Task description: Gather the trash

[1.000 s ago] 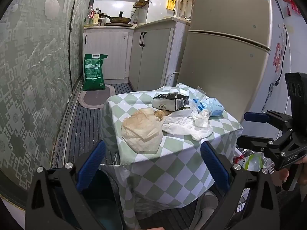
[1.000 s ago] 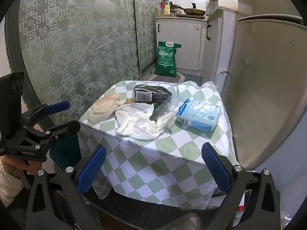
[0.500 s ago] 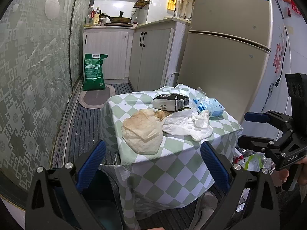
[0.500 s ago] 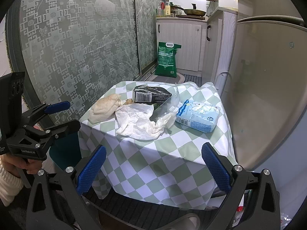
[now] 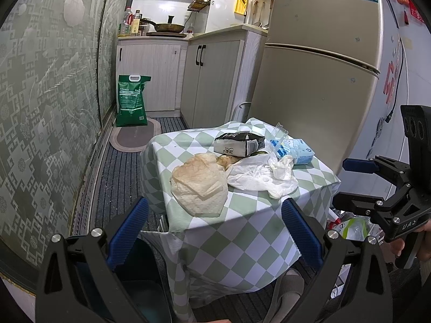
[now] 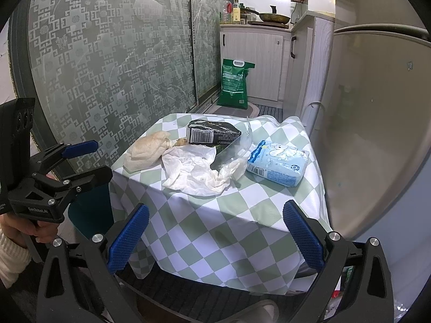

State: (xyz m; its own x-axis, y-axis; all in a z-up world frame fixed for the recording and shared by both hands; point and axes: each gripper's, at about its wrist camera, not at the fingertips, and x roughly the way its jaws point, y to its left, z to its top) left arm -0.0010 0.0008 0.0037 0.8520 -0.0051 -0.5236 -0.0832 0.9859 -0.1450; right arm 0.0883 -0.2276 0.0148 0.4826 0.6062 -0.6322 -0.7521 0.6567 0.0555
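Nothing has shifted in the last second: both grippers, left (image 5: 214, 231) and right (image 6: 215, 232), hang wide and empty before the table (image 6: 242, 207), collecting unstarted.

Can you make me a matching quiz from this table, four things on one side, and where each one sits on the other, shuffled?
Things:
1 greasy paper bag
2 black snack packet
3 blue tissue pack
4 green sack

Places:
A on the floor by the cabinets
B table edge nearest the patterned glass
C table side nearest the fridge
D far part of the table, barcode showing

Pairs: 1-B, 2-D, 3-C, 4-A
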